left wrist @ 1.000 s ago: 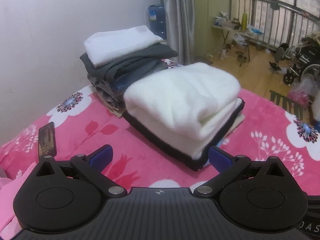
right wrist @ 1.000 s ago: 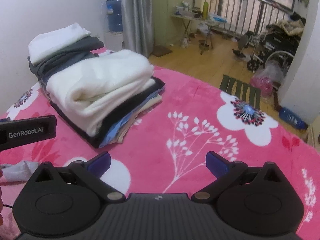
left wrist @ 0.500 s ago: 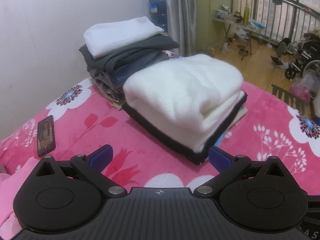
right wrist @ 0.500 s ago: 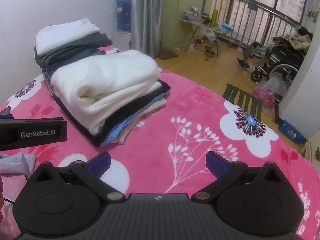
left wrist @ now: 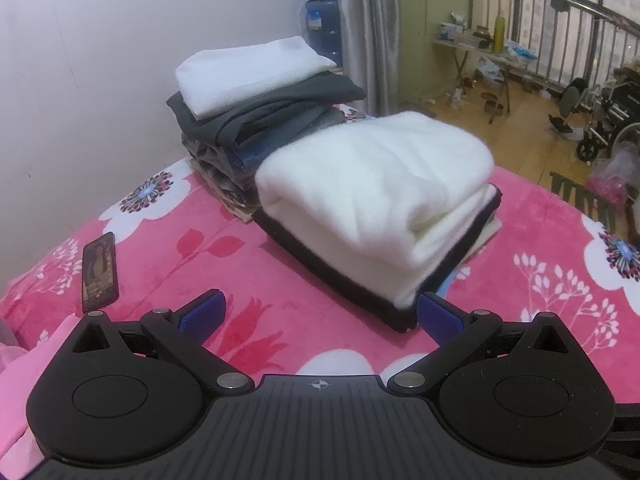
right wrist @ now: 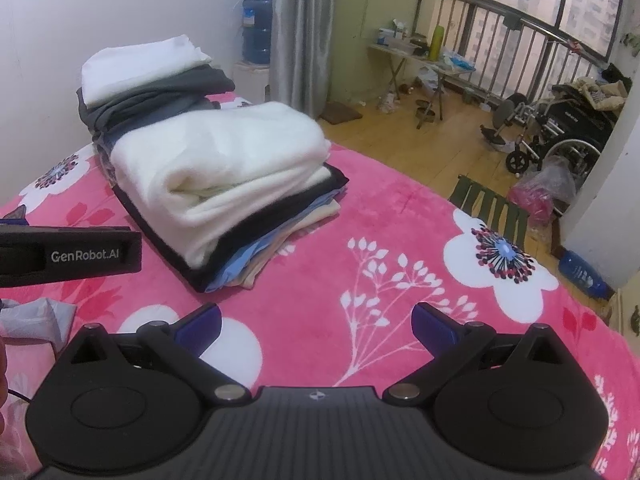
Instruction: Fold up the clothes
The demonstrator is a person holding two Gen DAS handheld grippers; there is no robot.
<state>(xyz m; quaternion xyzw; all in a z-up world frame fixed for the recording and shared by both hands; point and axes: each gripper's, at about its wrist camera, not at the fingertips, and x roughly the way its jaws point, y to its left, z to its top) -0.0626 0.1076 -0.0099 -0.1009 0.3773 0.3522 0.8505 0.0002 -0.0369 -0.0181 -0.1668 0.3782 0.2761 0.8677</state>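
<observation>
Hovering over the pink blanket (left wrist: 280, 280), the left gripper (left wrist: 320, 314) and right gripper (right wrist: 316, 322) both gape wide, holding nothing — the folded white top (left wrist: 376, 192) crowns the near pile, beside the taller stack (left wrist: 256, 108).

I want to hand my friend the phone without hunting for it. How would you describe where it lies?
Start at the pink flowered blanket covering the bed, and find the two piles of folded clothes. The phone lies flat on the blanket, on the wall side, apart from the nearer pile topped by a white fleece. It is the only thin, dark, hard slab among soft fabrics.
</observation>
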